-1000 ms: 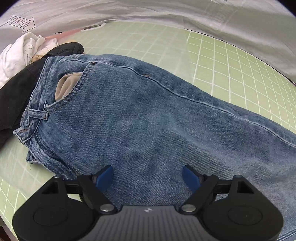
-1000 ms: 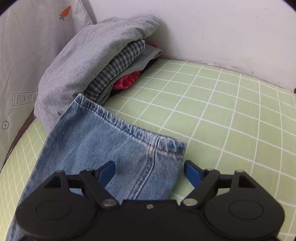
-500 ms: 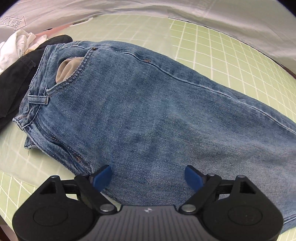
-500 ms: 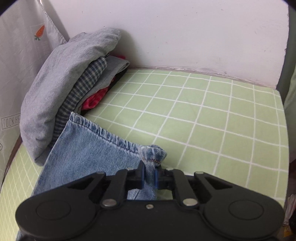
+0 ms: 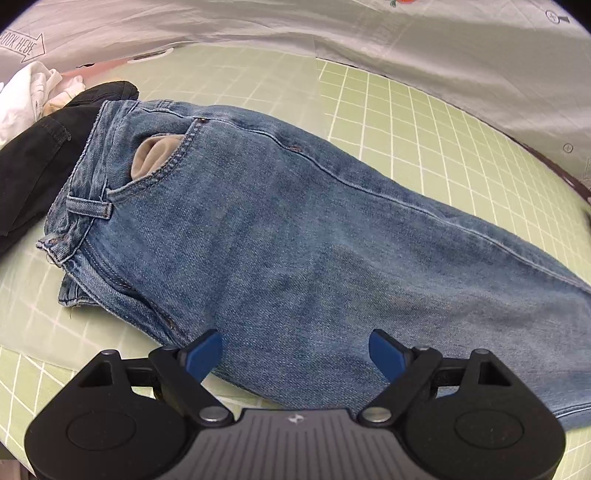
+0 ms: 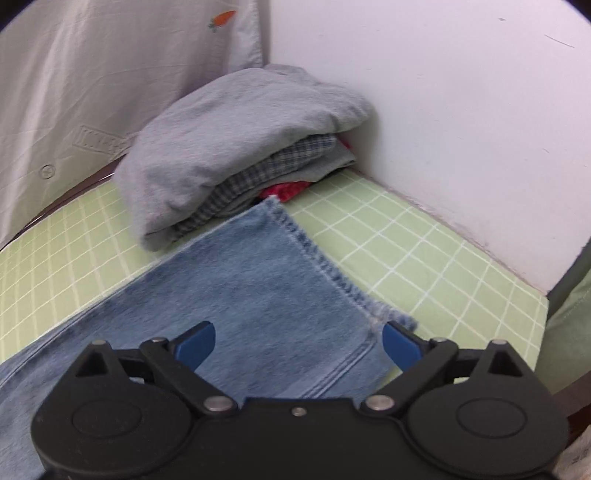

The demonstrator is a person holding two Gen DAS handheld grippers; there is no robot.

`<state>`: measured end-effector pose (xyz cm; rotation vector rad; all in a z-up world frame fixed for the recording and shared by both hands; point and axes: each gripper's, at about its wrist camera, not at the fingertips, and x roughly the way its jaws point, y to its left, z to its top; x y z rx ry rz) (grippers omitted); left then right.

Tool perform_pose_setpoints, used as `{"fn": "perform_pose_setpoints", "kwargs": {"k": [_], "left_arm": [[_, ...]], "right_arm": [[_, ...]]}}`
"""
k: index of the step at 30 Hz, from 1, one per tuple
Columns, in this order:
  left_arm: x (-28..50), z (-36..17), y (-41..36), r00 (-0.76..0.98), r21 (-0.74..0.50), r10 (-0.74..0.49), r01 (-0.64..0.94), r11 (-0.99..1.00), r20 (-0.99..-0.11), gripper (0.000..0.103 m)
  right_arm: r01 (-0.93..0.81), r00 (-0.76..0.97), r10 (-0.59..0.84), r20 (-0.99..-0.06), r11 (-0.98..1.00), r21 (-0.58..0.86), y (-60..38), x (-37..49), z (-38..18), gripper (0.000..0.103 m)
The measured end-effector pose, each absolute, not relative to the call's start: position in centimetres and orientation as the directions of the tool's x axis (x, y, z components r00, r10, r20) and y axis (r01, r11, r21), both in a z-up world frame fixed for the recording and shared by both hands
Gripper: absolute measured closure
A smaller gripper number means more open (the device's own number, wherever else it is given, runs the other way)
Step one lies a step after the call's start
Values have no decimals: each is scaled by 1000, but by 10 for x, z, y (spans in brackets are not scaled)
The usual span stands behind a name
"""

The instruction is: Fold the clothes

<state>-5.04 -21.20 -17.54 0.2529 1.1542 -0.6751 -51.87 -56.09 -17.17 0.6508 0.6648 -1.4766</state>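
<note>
left tongs (image 5: 295,350): spread wide, holding nothing; hover over the thigh part of the jeans (image 5: 295,240), near their front edge
right tongs (image 6: 297,341): spread wide, holding nothing; right pad just beside the hem corner (image 6: 391,319), contact cannot be told
jeans: lie long and flat on the green grid mat (image 5: 424,122), one leg on top of the other (halved lengthwise); waistband (image 5: 74,206) toward the left, hem (image 6: 314,254) toward the right, hem's far corner against the stack
pocket lining (image 5: 155,157): beige, poking out of the front pocket
done so far: jeans sit leg-on-leg; judged, a stack (image 6: 240,147) of folded items (grey, check, red) by the wall looks like finished pieces
left: judged, jeans need crosswise folds, hem toward waist; dark garment (image 5: 40,158) and white garment (image 5: 26,92) beside the waistband lie crumpled, unfolded
writing: "LOOK HERE" in an arrow outline (image 5: 22,46) on the grey sheet (image 5: 406,33); small circled marks on it, unreadable
print: carrot (image 6: 221,18) on the sheet in right view; no words
brands: none readable on jeans or tongs; small logo on the left tongs body, unreadable
</note>
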Motion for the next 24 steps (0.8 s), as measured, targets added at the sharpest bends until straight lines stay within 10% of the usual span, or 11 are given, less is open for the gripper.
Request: {"fn": "perform_pose_setpoints", "kwargs": {"k": [24], "left_arm": [[63, -186, -96, 345, -224, -353, 360, 906, -870, 14]], "right_arm": [[896, 210, -440, -873, 445, -9, -432, -256, -229, 0]]}}
